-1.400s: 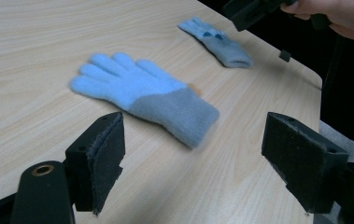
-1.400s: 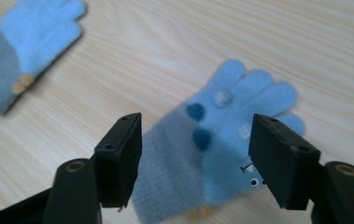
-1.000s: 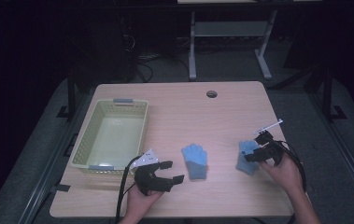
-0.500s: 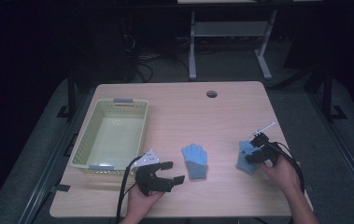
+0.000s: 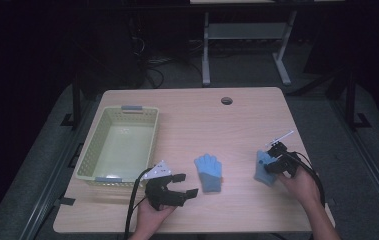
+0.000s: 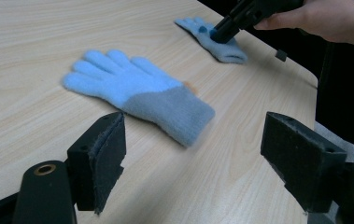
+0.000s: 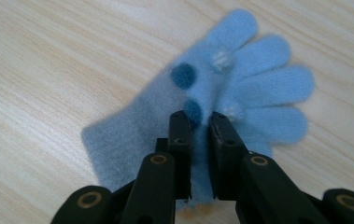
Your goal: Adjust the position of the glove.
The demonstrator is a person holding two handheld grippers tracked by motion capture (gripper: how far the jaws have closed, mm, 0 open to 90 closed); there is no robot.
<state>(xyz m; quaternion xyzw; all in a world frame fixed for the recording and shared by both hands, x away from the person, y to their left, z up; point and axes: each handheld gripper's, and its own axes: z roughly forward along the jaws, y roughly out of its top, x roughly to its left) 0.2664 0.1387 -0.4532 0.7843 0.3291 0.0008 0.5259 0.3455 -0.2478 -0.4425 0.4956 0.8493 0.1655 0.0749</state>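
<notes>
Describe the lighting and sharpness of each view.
High view: the table is lit, its surroundings nearly black. Left gripper view: the near blue glove is sharp except its smeared cuff. Right gripper view: the pinched glove looks soft, its fingertips blurred.

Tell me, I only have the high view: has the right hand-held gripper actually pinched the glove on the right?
Observer: Yes. In the right gripper view the right hand-held gripper has its jaws closed on a fold of the right glove.
Operator: Any markings on that glove?
Observer: Two dark blue dots and two pale ones on its upper face.
Operator: And the left hand-held gripper?
Observer: The left hand-held gripper is wide open, facing the cuff of the middle glove, not touching it.
</notes>
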